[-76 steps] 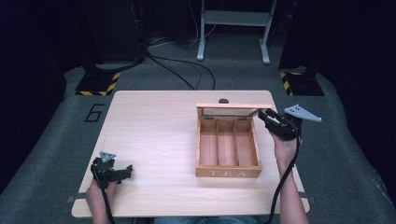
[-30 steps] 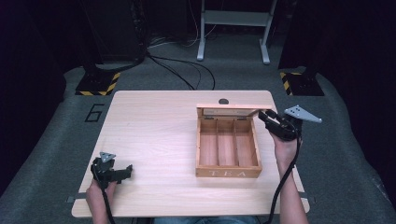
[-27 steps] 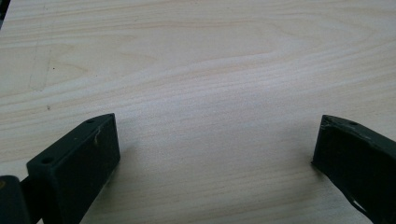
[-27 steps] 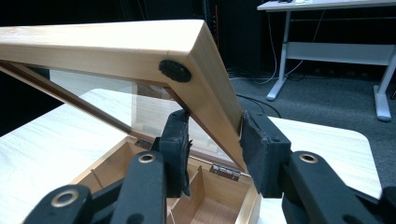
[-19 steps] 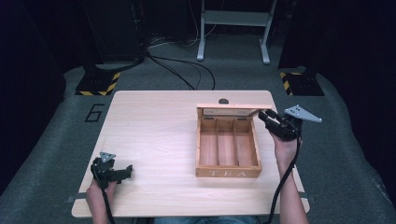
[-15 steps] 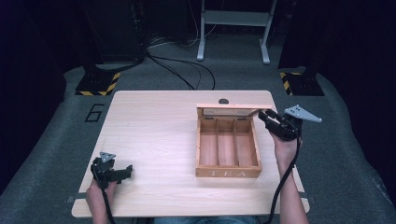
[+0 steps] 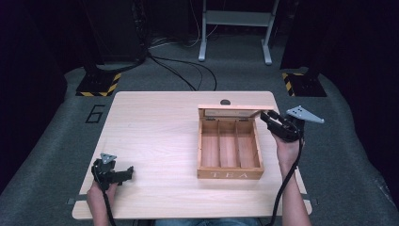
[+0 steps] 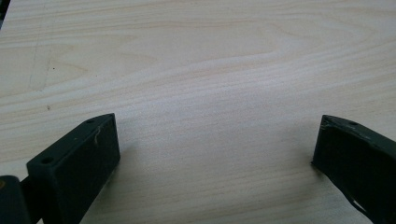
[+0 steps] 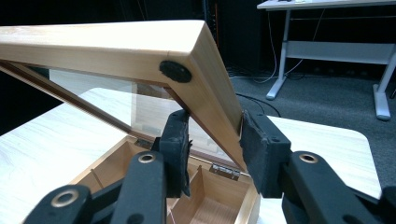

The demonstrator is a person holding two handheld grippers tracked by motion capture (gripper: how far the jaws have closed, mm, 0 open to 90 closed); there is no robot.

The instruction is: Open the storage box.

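Note:
A wooden tea box (image 7: 229, 150) with three empty compartments stands right of the table's middle, its glass-paned lid (image 7: 229, 111) raised. My right gripper (image 7: 264, 116) is shut on the lid's right edge; in the right gripper view the lid frame (image 9: 205, 88) sits pinched between the two black pads (image 9: 179, 144), tilted up over the open box (image 9: 205, 200). My left gripper (image 7: 128, 172) rests near the table's front left corner, open, with bare wood (image 8: 215, 140) between its jaws.
The light wooden table (image 7: 150, 136) has a wide bare area left of the box. A small dark disc (image 7: 225, 101) lies at the far edge behind the box. Cables and a metal stand leg (image 7: 235, 28) are on the grey floor beyond.

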